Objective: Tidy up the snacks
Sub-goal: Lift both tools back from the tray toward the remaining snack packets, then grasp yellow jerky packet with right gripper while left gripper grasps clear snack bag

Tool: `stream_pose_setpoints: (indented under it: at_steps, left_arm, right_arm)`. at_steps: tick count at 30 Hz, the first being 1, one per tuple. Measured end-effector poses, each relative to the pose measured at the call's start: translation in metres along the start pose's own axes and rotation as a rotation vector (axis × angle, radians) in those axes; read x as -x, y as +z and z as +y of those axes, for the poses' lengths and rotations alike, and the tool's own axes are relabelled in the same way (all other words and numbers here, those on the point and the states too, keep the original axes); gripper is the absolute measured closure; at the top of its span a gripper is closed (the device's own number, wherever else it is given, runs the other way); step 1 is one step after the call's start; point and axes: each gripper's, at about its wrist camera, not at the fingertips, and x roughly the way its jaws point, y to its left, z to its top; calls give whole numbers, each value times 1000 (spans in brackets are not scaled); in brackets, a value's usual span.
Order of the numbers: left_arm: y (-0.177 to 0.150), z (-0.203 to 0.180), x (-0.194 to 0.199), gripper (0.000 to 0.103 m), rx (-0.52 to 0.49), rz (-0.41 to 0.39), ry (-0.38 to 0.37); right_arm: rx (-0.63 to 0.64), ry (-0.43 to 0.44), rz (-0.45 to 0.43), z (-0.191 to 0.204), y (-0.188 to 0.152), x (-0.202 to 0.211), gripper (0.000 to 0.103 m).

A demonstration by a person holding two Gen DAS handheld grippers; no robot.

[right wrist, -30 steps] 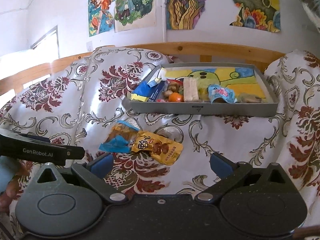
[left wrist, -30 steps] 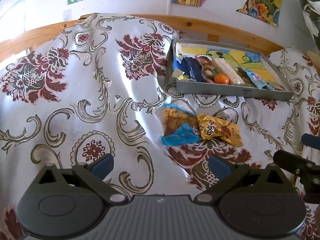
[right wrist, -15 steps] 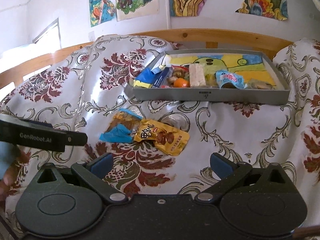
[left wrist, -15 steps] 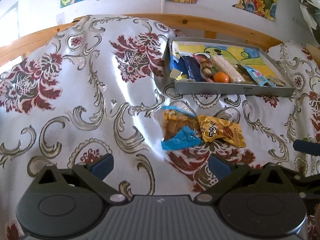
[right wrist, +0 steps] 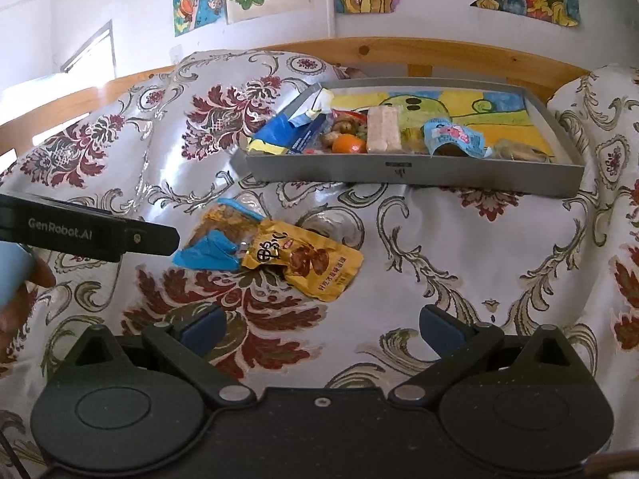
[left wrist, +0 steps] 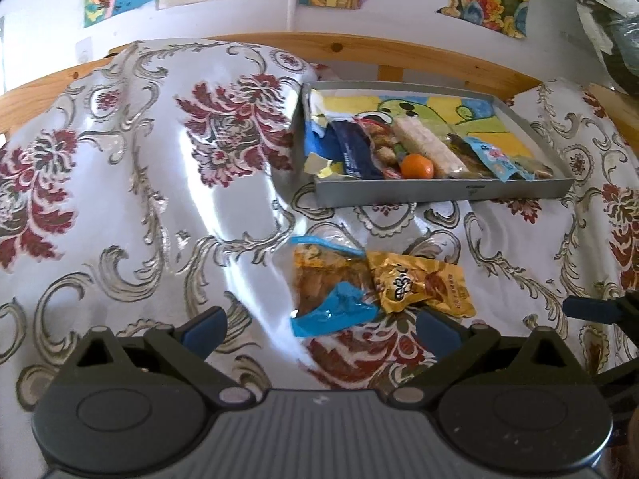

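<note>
Both claws, left gripper (left wrist: 319, 323) and right gripper (right wrist: 321, 323), are gaping wide and empty, the yellow snack packet (right wrist: 305, 261) lying at twelve o'clock.

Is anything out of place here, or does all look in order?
Two snack packets lie outside the gray tray: a yellow packet and a blue-edged packet overlapping on the cloth before it.

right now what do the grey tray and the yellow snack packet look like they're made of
Grey tray: looks like cardboard or thin board, matte; flat straight walls and crisp folded corners, though thin metal can't be ruled out. Yellow snack packet: glossy plastic or foil film, going by its crinkles and bright glints.
</note>
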Motion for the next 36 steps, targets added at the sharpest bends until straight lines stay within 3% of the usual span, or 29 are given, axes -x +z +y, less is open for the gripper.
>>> stream_pose_setpoints:
  at_steps: [8, 18, 23, 32, 36]
  left_arm:
    - [3, 1, -18, 1, -35, 52, -36]
    - [12, -3, -58, 1, -56, 114, -75]
    - [13, -4, -70, 1, -70, 125, -60]
    - [14, -3, -80, 1, -124, 143, -49]
    - [18, 2, -82, 1, -82, 141, -65]
  right_arm:
    - [101, 78, -23, -11, 9, -24, 1]
    - [163, 62, -6, -29, 8, -38, 1]
    - [205, 70, 15, -23, 7, -48, 1]
    - [309, 162, 50, -12, 18, -69, 1]
    - [405, 234, 70, -10, 31, -87, 1]
